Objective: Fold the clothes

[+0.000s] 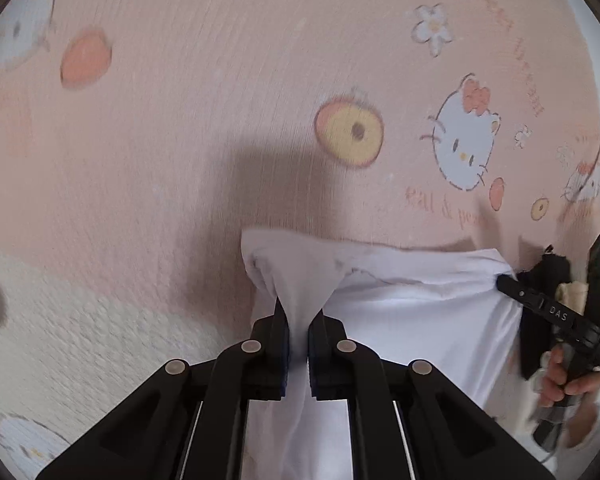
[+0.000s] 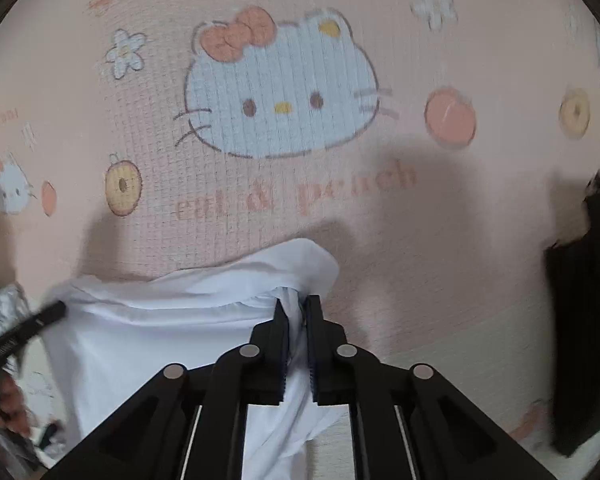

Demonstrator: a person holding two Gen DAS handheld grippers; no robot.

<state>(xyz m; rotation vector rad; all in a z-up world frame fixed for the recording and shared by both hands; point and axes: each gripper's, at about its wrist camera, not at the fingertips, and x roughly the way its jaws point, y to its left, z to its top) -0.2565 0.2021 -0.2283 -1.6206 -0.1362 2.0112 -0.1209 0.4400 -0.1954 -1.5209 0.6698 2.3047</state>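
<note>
A white garment (image 1: 412,320) hangs stretched between my two grippers above a pink sheet. In the left wrist view my left gripper (image 1: 299,312) is shut on one bunched corner of it. The cloth runs right to my right gripper (image 1: 508,278), which pinches the other corner, with a hand (image 1: 568,380) on its handle. In the right wrist view my right gripper (image 2: 298,308) is shut on a fold of the white garment (image 2: 160,340). My left gripper (image 2: 58,310) grips the cloth's far left end.
The pink sheet (image 1: 180,120) with cartoon cat and peach prints lies under everything. A dark garment (image 2: 580,320) lies on the sheet at the right edge of the right wrist view. A white textured cover (image 1: 80,340) shows at lower left of the left wrist view.
</note>
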